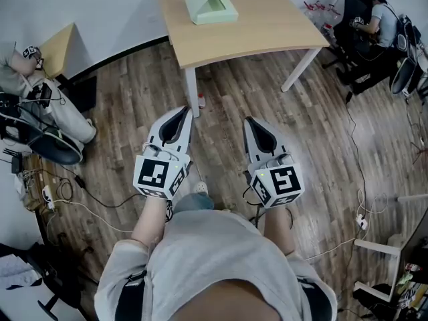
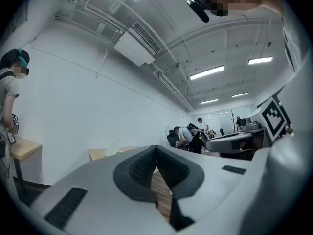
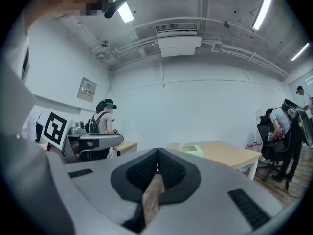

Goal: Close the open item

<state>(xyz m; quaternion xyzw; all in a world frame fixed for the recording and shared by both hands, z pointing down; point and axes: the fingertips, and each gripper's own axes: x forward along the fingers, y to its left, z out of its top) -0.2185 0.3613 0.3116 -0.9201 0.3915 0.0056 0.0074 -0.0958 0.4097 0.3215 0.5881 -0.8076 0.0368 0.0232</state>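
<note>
A pale green box with its lid standing open sits on the light wooden table at the far end of the room. In the right gripper view the green box shows small on that table, well beyond the jaws. I hold both grippers low over the wood floor, far short of the table. My left gripper is shut with nothing in it, its tips meeting. My right gripper is likewise shut and empty, its tips touching.
A person sits at the left by a second small table. Another person is bent over chairs at the far right. Cables and a power strip lie on the floor on both sides.
</note>
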